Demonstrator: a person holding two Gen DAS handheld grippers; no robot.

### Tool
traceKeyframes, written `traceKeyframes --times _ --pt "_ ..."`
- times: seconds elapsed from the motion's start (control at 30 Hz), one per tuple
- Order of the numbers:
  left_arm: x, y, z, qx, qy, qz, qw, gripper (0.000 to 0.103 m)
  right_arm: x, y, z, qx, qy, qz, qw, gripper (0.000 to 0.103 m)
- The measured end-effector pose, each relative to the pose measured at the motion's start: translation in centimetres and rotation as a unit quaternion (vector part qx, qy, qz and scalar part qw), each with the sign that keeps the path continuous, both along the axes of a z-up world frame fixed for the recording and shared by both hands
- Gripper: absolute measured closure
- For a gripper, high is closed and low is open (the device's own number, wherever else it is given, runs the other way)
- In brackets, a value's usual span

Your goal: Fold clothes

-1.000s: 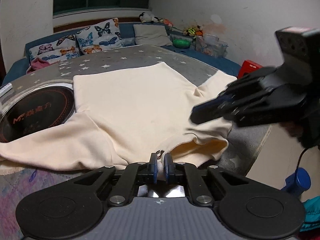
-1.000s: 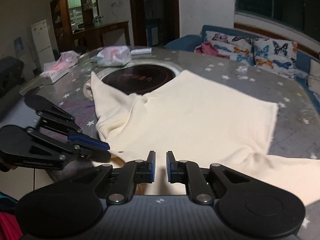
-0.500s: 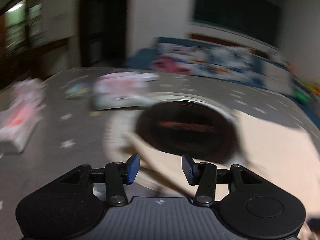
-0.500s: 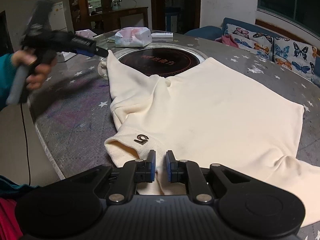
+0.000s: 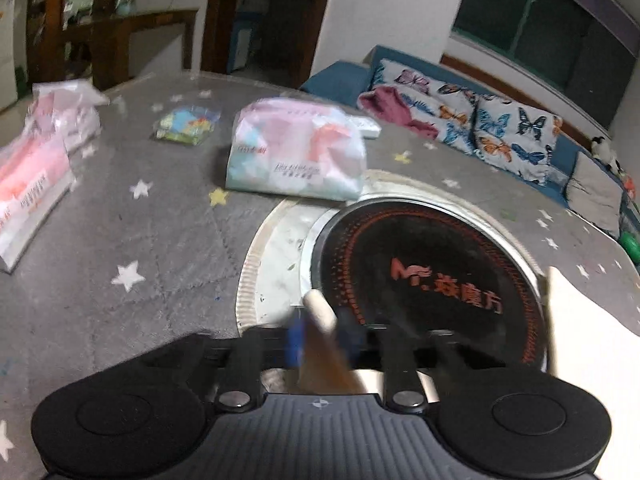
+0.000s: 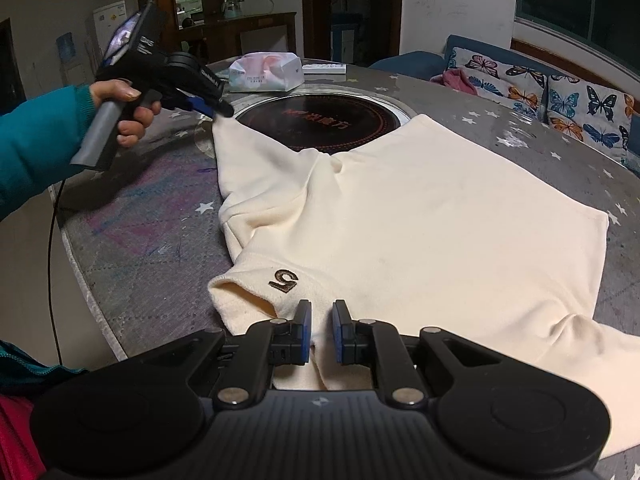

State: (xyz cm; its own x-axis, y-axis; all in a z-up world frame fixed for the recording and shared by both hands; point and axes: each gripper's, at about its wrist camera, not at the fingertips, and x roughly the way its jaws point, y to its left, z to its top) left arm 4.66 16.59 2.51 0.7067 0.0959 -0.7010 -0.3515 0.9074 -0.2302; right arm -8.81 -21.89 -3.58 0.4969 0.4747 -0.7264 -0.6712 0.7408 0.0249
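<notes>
- Writing first: the cream long-sleeved sweatshirt (image 6: 400, 216) has a dark embroidered "5" (image 6: 285, 280) near the collar, upside down as seen from the right wrist camera. The round black induction hob (image 5: 424, 284) set into the table has a red "M" logo plus some red characters I can't make out. The pastel plastic tissue pack (image 5: 296, 152) has small print, too blurry to read.
- Where it sits: the sweatshirt is spread flat on the round grey star-print table (image 6: 152, 200), collar end close to the near rim, one sleeve stretched out across the hob's metal ring.
- Room: plenty of bare tabletop on the left side of the shirt. Another pink-and-white tissue pack (image 5: 32, 176) lies out by the far left edge, well apart from the shirt.
- Left gripper (image 6: 226, 111): a hand (image 6: 128, 108) in a teal sleeve holds it, tips right at the sleeve cuff (image 5: 318, 312). Its own camera is blurred, the cuff lies between the blue pads, and I can't tell if they're clamped yet.
- Right gripper (image 6: 322, 330): pads only a narrow gap apart, pinching a ridge of fabric at the collar.
</notes>
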Motion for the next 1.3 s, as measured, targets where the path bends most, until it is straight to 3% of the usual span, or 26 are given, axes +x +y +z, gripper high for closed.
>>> traceKeyframes --times 0.1,0.17,0.27,0.3,0.43,0.63,0.73,0.8,0.9,1.0,1.1,1.17,1.3 --pt "-1.1 -0.2 1.4 -0.009 -0.049 -0.016 0.9986 0.098 0.0 0.0 0.0 0.001 0.0 -0.001 1.0 0.092" --pt "-2.8 -0.4 2.9 -0.003 -0.107 -0.03 0.9938 0.098 0.0 0.0 -0.1 0.0 0.0 -0.001 1.0 0.092" --pt "-5.0 -0.6 4.0 0.017 -0.147 -0.05 0.9877 0.098 0.0 0.1 0.0 -0.002 -0.001 0.001 1.0 0.092" --pt "-5.4 -0.6 3.7 0.036 -0.143 -0.052 0.9877 0.098 0.0 0.1 0.0 -0.003 -0.001 0.001 1.0 0.092" --pt "-4.8 1.3 0.6 0.054 -0.062 -0.016 0.9965 0.097 0.1 0.2 0.0 -0.004 -0.002 0.002 1.0 0.092" --pt "-5.3 0.1 0.8 0.1 -0.045 0.004 0.994 0.075 0.1 0.2 0.0 -0.008 -0.002 0.003 1.0 0.092" --pt "-5.6 -0.5 1.0 0.123 -0.039 0.013 0.9916 0.073 0.1 0.3 0.1 -0.01 -0.002 0.003 1.0 0.092" --pt "-6.0 -2.4 2.1 0.108 -0.056 -0.021 0.9924 0.075 0.1 0.3 0.1 -0.01 -0.003 0.003 1.0 0.092" --pt "-6.6 -6.0 3.2 0.043 -0.085 -0.117 0.9885 0.075 0.0 0.4 0.1 -0.011 -0.003 0.003 1.0 0.092" --pt "-6.5 -10.1 2.9 -0.005 -0.082 -0.212 0.9738 0.075 -0.1 0.5 0.1 -0.013 -0.005 0.003 1.0 0.092" --pt "-6.5 -13.4 1.9 -0.023 -0.076 -0.28 0.9566 0.075 -0.2 0.4 0.1 -0.012 -0.005 0.002 1.0 0.092" --pt "-6.5 -14.8 1.1 -0.029 -0.068 -0.303 0.9501 0.075 -0.2 0.3 0.1 -0.009 -0.005 0.001 1.0 0.092" --pt "-6.4 -14.8 -0.4 -0.01 -0.045 -0.301 0.9526 0.078 -0.3 0.1 0.1 -0.005 -0.004 0.001 1.0 0.091"
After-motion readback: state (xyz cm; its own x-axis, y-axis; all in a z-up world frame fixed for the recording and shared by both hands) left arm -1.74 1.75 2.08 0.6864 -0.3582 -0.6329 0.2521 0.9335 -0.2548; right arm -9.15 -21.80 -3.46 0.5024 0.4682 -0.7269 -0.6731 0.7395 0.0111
